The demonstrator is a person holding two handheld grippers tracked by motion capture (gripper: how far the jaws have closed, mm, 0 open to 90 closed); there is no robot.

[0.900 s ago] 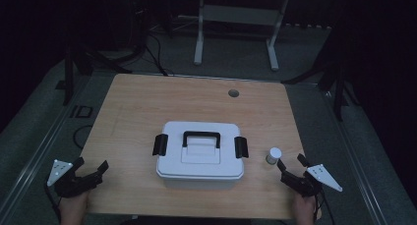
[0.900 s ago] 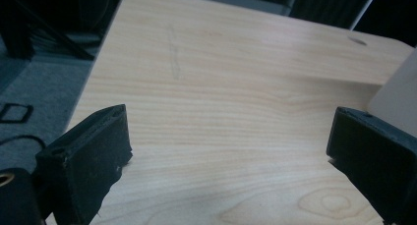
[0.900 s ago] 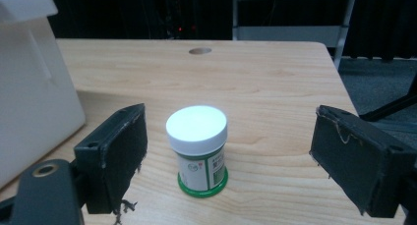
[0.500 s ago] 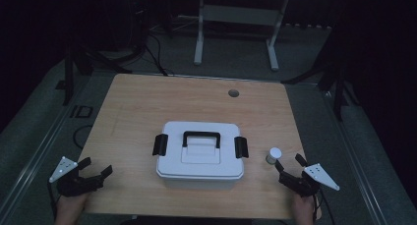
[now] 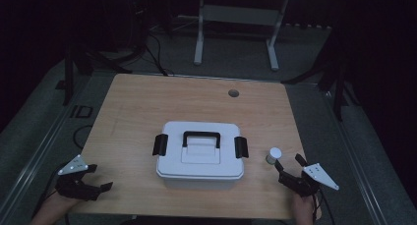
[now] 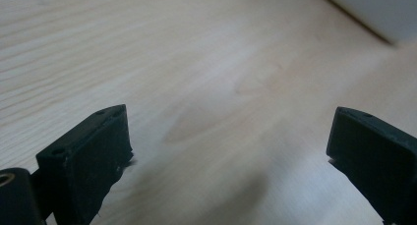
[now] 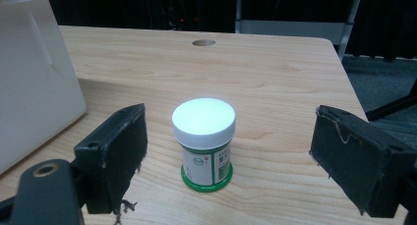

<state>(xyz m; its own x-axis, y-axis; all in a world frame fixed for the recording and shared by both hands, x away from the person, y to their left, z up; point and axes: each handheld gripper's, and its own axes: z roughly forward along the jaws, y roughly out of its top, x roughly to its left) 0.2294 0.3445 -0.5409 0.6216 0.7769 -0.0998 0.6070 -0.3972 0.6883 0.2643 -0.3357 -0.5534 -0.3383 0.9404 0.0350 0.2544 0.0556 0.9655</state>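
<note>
Two grippers stand with jaws wide and empty: the left gripper (image 5: 96, 178) has drawn back toward the table's (image 5: 147, 107) near left corner. The right gripper (image 5: 287, 168) has advanced on the upright jar (image 5: 274, 155), just right of the white box (image 5: 199, 158); a grasp appears imminent.

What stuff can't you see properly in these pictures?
- Inside the white box: high view, its closed lid hides it.
- Words on the small jar: right gripper view, too small to read.
- Most of the box: left gripper view, cut off by the top edge, blurred.
- Room behind the table: high view, too dark.
</note>
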